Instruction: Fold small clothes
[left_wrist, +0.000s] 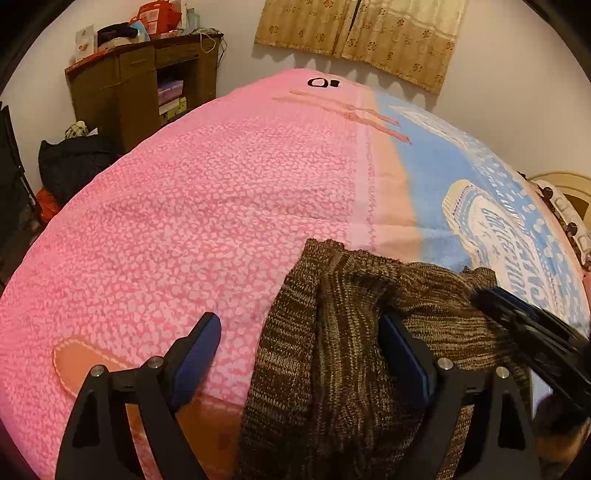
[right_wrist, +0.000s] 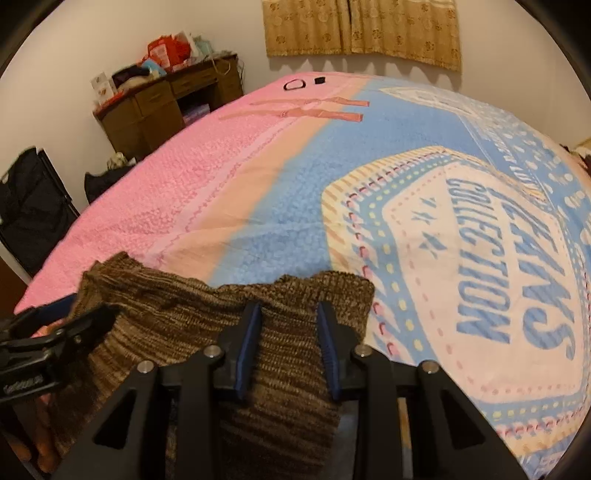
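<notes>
With the left gripper spread wide and empty and the right gripper part-open, its grasp not discernible, the brown marled knitted garment at lower centre is best flattened before any crease is pressed.

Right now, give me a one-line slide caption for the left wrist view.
Left gripper open above a brown marled knit garment lying on a pink and blue printed blanket.

left gripper fingers spread wide — right gripper fingers partly closed, both angled downward.
</notes>
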